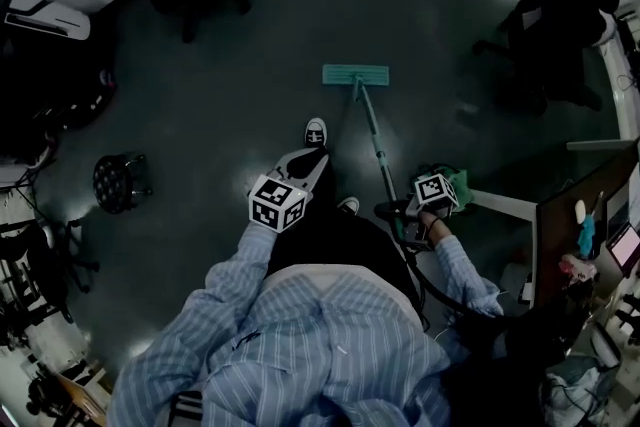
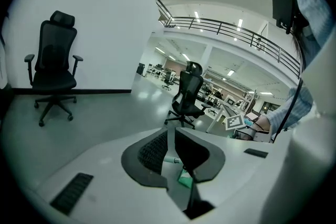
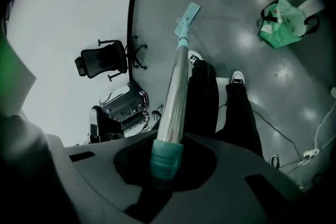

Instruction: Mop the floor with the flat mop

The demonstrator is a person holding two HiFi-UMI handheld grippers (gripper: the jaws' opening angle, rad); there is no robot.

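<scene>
**Right gripper clamped on the mop pole, left one empty**

Right gripper [image 3: 167, 165] has its two jaws closed on the teal collar at the upper end of the pole. Left gripper [image 2: 170, 152] holds nothing: its jaws stand a narrow slit apart, and it hangs over the person's forward leg.

Counted: one flat mop [image 1: 368, 120], two grippers, two white-toed shoes, one green bag [image 3: 283, 23] and one round black stool [image 1: 122, 180]. The left gripper view shows two black office chairs in the foreground.

The mop's long axis slants from the right gripper [image 1: 412, 220], beside the person's right hip, forward and a little left. It ends at the mop head [image 1: 355, 73], which points away from the person. That head lies flat on the dark floor [image 1: 230, 75], just beyond the forward shoe [image 1: 316, 131], with its long side across the pole.

The head is a slim teal rectangle. The pole is silvery metal along most of its length, turning teal near the head.
</scene>
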